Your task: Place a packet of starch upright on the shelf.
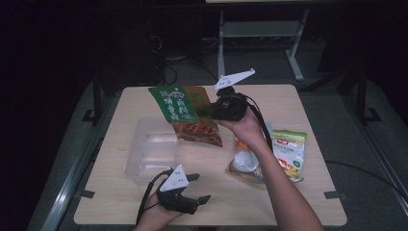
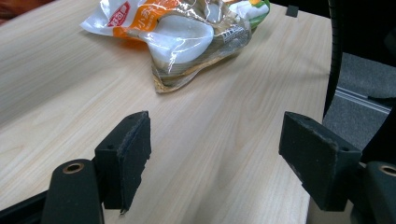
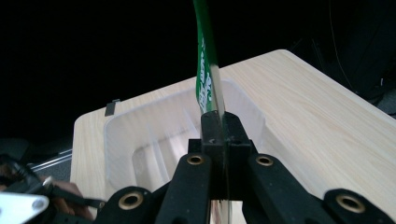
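Room dim, far part nearly black. Light wood table (image 1: 288,103) with rounded corners, small dark tabs at edges. Grey floor (image 1: 269,65) around it. Metal rails run along floor on both sides of table, left rail (image 1: 72,178) pale, right one darker. White-framed stand (image 1: 262,29) behind table, legs spread on floor. Dark cables (image 1: 168,67) tangled near back left, possibly under black equipment, too dark to tell. No walls or windows discernible.
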A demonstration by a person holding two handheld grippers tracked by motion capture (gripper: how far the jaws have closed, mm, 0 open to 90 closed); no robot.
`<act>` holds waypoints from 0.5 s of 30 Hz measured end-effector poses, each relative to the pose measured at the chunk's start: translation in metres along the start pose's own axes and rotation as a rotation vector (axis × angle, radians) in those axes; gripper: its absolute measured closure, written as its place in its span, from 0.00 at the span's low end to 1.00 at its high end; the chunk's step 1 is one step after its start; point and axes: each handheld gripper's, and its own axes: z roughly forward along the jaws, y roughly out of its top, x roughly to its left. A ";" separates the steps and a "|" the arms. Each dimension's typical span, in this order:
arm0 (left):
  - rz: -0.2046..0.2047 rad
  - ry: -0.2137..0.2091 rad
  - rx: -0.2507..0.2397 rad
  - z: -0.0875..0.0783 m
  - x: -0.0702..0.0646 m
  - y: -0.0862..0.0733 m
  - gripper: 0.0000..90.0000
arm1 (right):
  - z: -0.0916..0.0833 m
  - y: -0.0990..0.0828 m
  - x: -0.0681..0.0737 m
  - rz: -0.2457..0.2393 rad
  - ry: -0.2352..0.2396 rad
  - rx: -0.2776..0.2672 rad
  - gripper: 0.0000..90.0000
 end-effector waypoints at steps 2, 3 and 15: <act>0.007 0.002 0.012 0.001 0.002 -0.001 0.28 | 0.005 0.004 -0.002 0.002 0.001 0.000 1.00; 0.004 0.004 0.012 0.001 0.003 -0.001 0.28 | 0.008 0.006 -0.003 0.002 0.006 -0.003 1.00; 0.012 0.003 0.003 0.001 0.003 -0.001 0.28 | 0.041 0.026 -0.005 -0.014 0.037 -0.013 1.00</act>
